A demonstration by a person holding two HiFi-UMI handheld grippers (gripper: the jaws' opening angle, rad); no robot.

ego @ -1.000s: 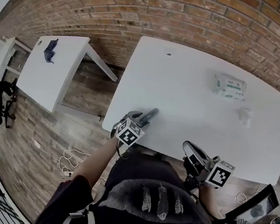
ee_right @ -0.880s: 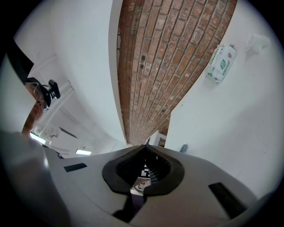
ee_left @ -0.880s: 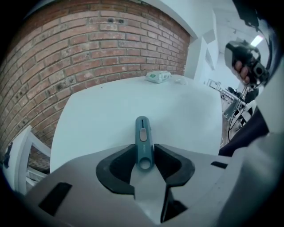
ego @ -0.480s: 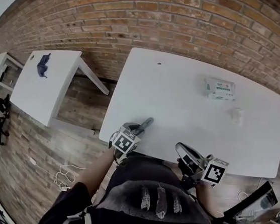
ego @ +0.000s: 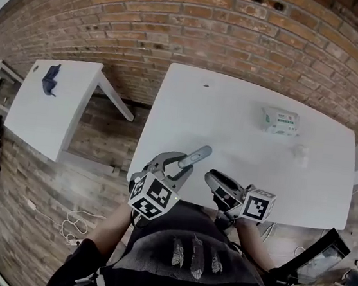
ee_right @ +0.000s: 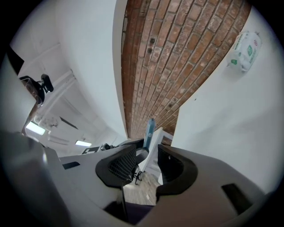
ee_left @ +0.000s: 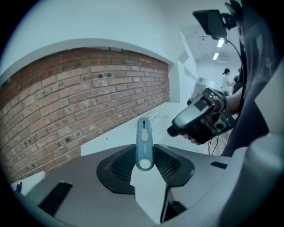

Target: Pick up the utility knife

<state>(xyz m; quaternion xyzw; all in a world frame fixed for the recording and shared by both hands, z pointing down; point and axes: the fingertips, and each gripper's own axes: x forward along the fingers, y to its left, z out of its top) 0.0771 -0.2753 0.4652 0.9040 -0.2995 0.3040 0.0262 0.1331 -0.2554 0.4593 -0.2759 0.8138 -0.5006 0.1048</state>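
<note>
We have the knife (ee_left: 144, 141) in the left gripper (ee_left: 144, 163). Its jaws have just closed and now clamp the rounded butt end, one pad on each side, at a middling width. The knife runs straight out along the jaws, slider face toward the camera, far end pointing at the brick wall (ee_left: 66, 106). In the head view it hangs over the near edge of the table (ego: 247, 115), clear of the top. The right gripper (ee_right: 148, 165) sits just beside it on the right. Its jaws have just been opening and stand wide, with nothing between the pads. In its own view we see the knife past the gap, ahead of the tips, not touched. The left gripper view shows a hand (ee_left: 195, 141) holding that right gripper close by. On the far right of the table lies a wipes pack (ego: 280, 121), with a small white item (ego: 300, 154) near it that we can't identify; both are well apart from the grippers. Left of the table, a second table (ego: 52, 117) carries a dark blue object (ego: 49, 79) near its far end. A cable (ego: 73, 222) lies on the floor below.
</note>
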